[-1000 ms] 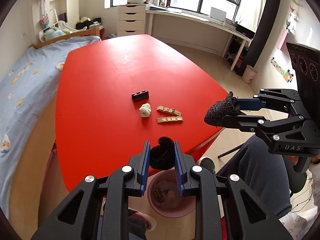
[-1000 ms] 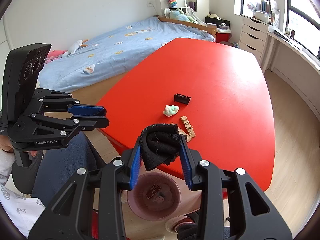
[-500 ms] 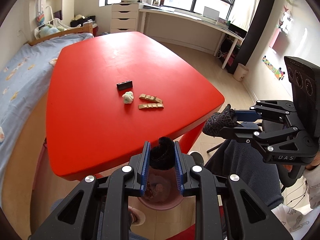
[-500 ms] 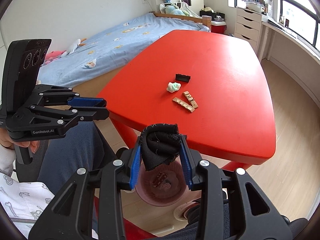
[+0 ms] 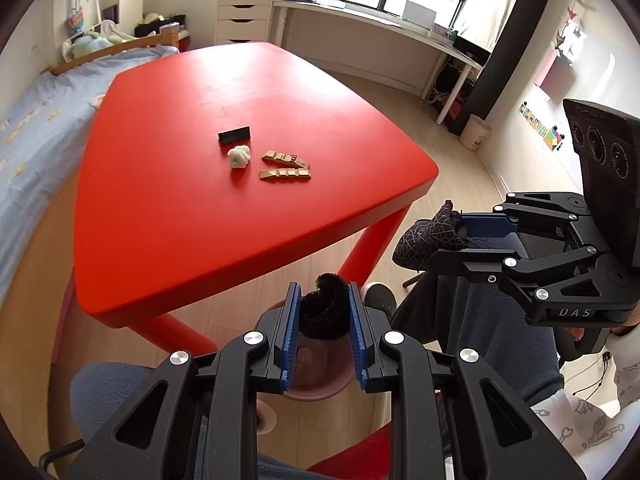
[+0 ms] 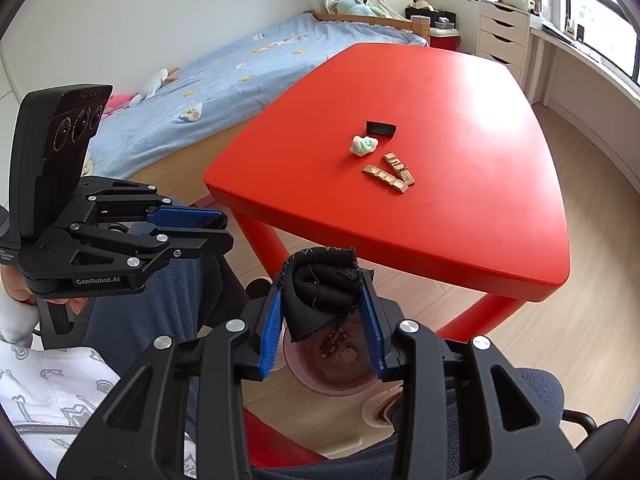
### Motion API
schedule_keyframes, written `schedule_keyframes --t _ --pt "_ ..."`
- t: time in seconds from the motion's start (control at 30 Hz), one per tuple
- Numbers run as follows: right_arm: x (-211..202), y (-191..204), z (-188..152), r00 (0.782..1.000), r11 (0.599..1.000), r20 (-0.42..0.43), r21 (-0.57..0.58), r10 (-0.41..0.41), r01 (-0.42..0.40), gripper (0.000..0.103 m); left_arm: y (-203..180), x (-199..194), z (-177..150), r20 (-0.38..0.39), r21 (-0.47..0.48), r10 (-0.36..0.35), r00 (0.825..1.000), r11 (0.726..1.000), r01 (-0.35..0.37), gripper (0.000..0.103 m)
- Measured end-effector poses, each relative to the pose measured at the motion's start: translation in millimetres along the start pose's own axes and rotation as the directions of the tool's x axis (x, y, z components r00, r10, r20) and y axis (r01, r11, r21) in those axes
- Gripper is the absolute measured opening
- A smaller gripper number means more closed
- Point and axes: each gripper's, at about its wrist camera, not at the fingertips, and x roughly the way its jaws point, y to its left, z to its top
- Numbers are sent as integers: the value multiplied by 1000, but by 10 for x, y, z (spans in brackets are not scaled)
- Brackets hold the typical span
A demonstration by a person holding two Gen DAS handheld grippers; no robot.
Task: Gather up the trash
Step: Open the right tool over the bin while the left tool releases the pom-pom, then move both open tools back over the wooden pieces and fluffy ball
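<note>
Red table (image 5: 224, 184) fills the upper middle of both views, and the pink bin (image 6: 332, 372) sits on the floor at bottom centre. Right gripper (image 6: 324, 312) is pinching a wadded black cloth (image 6: 320, 288) over it. Left gripper (image 5: 324, 320) is clamped on a fuzzy black ball (image 5: 324, 312). A pale wad (image 5: 239, 156) lies mid-table.

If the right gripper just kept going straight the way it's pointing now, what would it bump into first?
Most likely the pink bin on the floor. The right gripper, its fingers closed on a wad of black cloth, points steeply down past the red table's edge, with the bin's opening showing straight ahead. Depth is unclear.
</note>
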Motion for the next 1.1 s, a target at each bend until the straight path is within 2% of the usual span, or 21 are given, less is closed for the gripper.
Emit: schedule_keyframes --t 0.17,0.23,0.27,0.3,0.33,0.37,0.43,0.57,1.1 --pt "6 7 0 1000 1000 -1 0 5 -5 37 4 12 13 -2 -4 -10 1000 1000 10 23" --pt "11 10 -5 1000 1000 -2 -5 8 -8 38 23 19 21 -2 -8 -14 1000 1000 14 29" --pt "18 1 -7 1000 1000 -4 -6 8 -8 45 34 27 24 -4 -10 -9 1000 1000 9 36" --pt "19 -4 -10 1000 1000 -4 -5 6 -6 51 46 29 23 -2 -12 -4 1000 1000 4 58" --pt "19 -3 -13 1000 1000 0 -5 0 0 65 60 23 23 6 -19 3 1000 1000 -3 81" --pt "9 -9 -20 1000 1000 4 -4 -7 7 77 70 7 22 20 -24 8 1000 1000 -8 88" --pt "7 -25 -22 1000 1000 8 -1 -14 14 90 73 -3 21 26 -23 33 999 999 -32 92" --pt "29 -69 -27 1000 1000 -3 14 -22 22 97 113 3 15 18 -39 58 998 998 -58 95" --pt "29 -160 -33 1000 999 -1 53 -9 9 99 164 -5 11 13 -72 51 999 996 -50 95"
